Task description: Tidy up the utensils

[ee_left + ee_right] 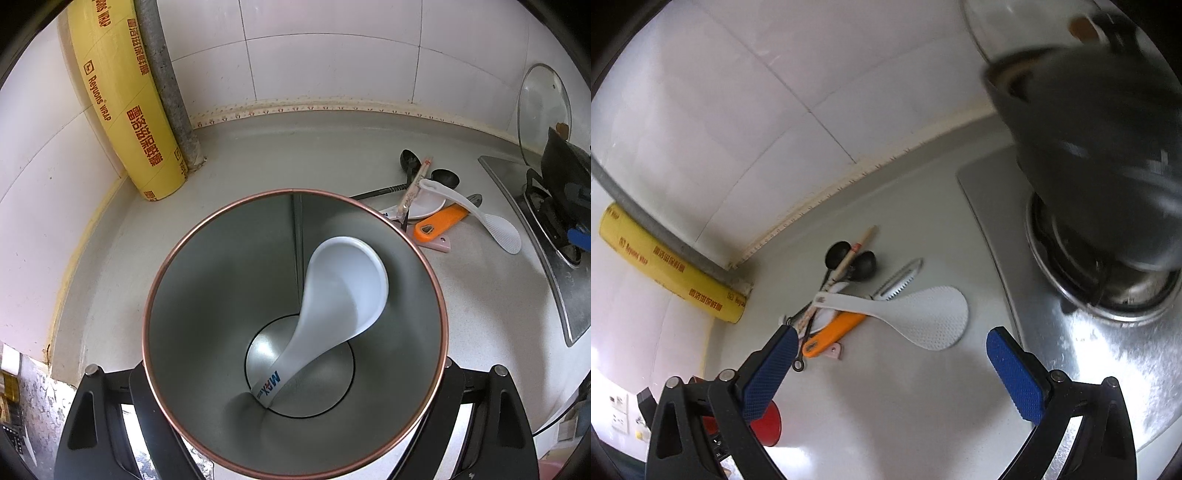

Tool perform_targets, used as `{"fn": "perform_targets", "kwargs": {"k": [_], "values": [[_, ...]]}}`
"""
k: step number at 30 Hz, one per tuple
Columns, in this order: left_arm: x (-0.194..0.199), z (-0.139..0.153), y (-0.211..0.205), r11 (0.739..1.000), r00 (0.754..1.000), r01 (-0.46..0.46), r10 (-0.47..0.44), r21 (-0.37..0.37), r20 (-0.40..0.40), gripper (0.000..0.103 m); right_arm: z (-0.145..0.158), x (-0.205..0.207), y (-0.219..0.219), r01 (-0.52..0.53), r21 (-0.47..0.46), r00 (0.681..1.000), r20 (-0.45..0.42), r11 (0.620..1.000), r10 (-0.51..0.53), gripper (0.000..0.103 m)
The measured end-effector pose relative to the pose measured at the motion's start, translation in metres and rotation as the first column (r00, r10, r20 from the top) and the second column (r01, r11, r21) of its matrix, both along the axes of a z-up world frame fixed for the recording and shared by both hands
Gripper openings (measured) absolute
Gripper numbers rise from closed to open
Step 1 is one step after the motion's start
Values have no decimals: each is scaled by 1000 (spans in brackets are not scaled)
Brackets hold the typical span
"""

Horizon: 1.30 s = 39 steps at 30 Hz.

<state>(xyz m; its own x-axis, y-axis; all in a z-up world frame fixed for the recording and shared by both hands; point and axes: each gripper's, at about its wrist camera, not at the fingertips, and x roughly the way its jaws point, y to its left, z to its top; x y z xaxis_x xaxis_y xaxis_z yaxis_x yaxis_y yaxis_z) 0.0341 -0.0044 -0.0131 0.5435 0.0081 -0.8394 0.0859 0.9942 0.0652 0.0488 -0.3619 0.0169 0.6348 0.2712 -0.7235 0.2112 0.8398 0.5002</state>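
Observation:
My left gripper [295, 435] is shut on a metal holder with a copper rim [155, 295], which fills the left wrist view. A white ladle-like spoon [332, 295] leans inside it, handle end on the bottom. A pile of utensils lies on the counter: a white rice paddle [923, 317], an orange-handled tool [834, 330], two black spoons [864, 264], chopsticks [855, 251] and a serrated peeler [901, 282]. My right gripper [891, 334] hangs open just in front of the pile, its blue pads [768, 369] wide apart with nothing between them.
A yellow roll of wrap [125, 99] and a grey pipe [170, 81] stand in the tiled corner. To the right are a steel hob [1071, 332] with a black pot [1089, 147] and a glass lid [543, 110]. A red round object [768, 424] shows behind my right gripper's left finger.

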Motion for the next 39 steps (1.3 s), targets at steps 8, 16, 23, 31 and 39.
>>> {"fn": "perform_targets", "kwargs": {"k": [8,16,23,31,39], "values": [[1,0,0,1000,1000,-13,13,-1,-13,90,-29,0,-26,61,132,998,-17,989,-59,103],[2,1,-3,1000,1000,-2,2,28,-21,90,-60,3,-44,143,239,988,-94,960,-124,79],[5,1,-1,1000,1000,-3,4,31,-28,90,-83,5,-55,194,326,980,-116,925,-164,48],[7,0,0,999,999,-4,5,36,-34,91,-92,11,-58,201,343,978,-118,918,-170,28],[7,-1,1,999,999,-4,5,31,-36,91,-100,15,-52,200,322,976,-148,925,-159,16]]}}
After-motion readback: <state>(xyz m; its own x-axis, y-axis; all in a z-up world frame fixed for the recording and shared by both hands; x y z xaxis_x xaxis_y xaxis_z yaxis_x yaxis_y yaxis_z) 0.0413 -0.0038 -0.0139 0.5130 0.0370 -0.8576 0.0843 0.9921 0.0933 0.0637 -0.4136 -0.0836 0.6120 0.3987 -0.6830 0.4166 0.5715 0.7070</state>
